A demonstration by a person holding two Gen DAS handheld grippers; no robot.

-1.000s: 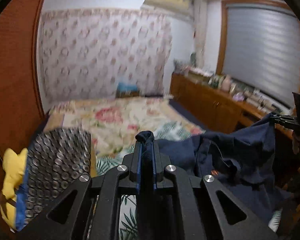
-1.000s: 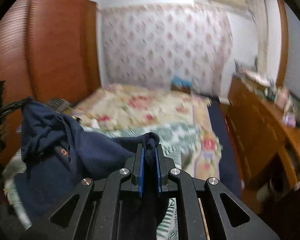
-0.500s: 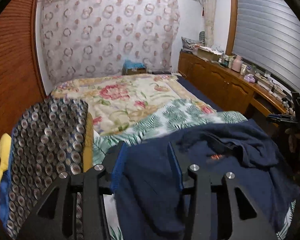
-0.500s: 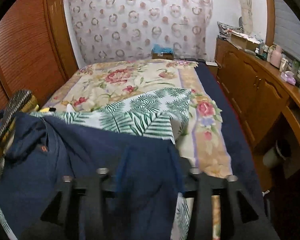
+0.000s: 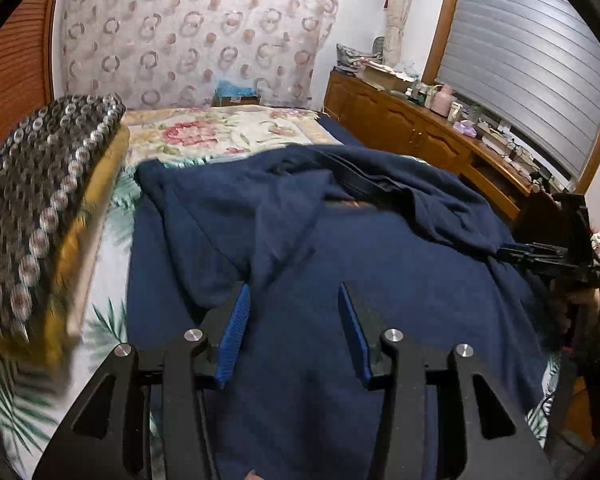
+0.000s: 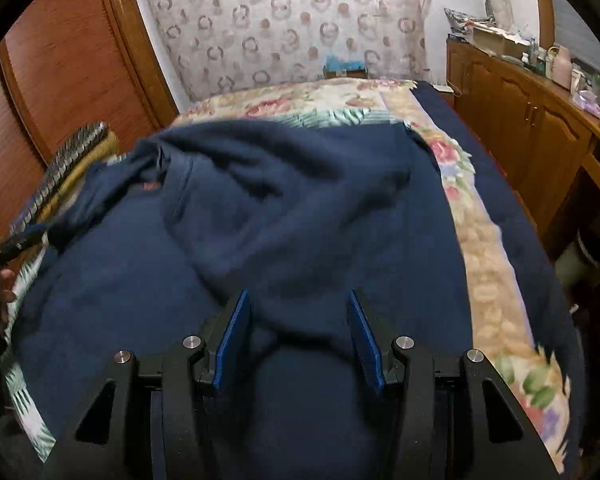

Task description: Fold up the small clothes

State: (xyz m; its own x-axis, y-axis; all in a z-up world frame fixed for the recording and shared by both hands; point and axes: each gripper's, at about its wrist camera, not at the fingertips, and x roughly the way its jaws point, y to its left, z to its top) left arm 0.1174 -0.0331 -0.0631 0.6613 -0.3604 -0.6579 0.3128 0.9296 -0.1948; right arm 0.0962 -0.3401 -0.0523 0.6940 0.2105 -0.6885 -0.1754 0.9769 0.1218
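text: none legible | navy garment [image 5: 380, 264]: small orange mark, perhaps a logo, unreadable

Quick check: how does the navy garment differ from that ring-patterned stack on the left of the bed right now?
The navy garment is one plain dark colour; the patterned stack is covered in small rings, with yellow fabric beneath. The garment lies spread out and rumpled across the bed; the stack looks folded and piled compactly at the bed's left edge. The garment lies under the open left gripper and right gripper; the stack lies off to the side. Both rest on the bed.
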